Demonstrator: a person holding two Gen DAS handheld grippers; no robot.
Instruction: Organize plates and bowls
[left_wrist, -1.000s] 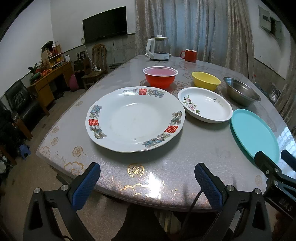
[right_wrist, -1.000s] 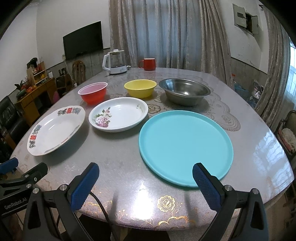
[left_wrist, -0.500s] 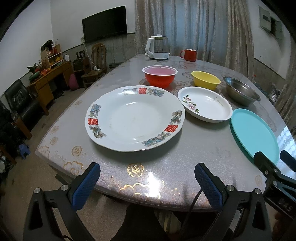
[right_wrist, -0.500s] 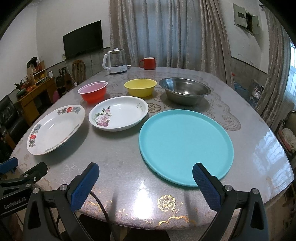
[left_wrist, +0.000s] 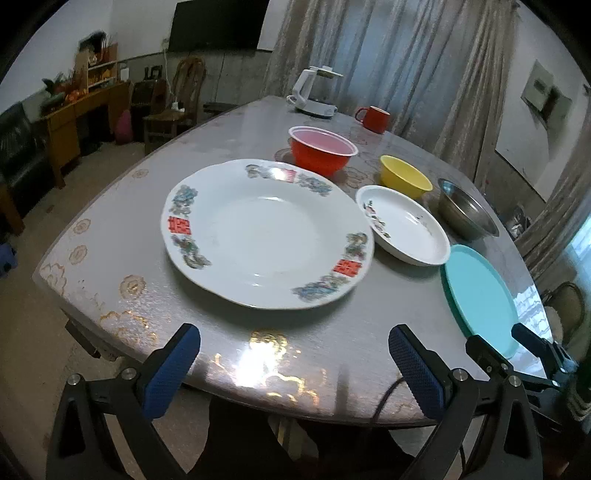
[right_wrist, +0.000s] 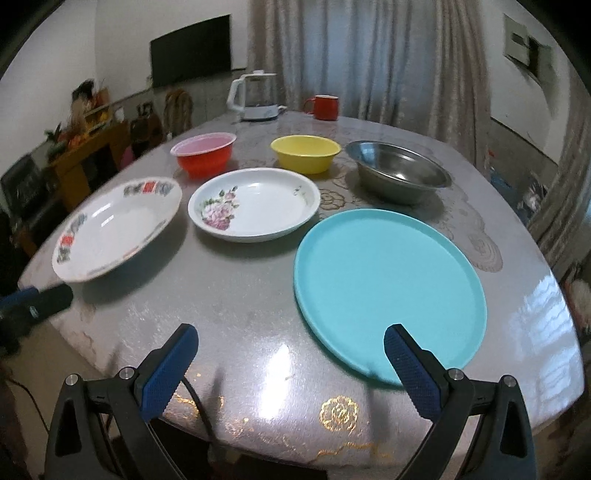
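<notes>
1. The left gripper (left_wrist: 293, 363) hangs at the near table edge, its blue-padded fingers (left_wrist: 171, 371) spread wide apart and clamping nothing.
2. At 12 o'clock from it lies the large patterned plate (left_wrist: 264, 232), flat on the table (left_wrist: 351, 332).
3. The right gripper (right_wrist: 290, 363) is likewise spread apart and empty, with the teal plate (right_wrist: 388, 288) at about 1 o'clock; its right finger overlaps the plate's near rim in view, contact unclear.
4. The flowered dish (right_wrist: 255, 203) sits at 11 o'clock from the right gripper, between the two plates.
5. Behind, in a row: red bowl (right_wrist: 205, 153), yellow bowl (right_wrist: 304, 151), steel bowl (right_wrist: 399, 171).
6. Kettle (right_wrist: 255, 98) and red mug (right_wrist: 325, 107) stand at the far edge.
</notes>
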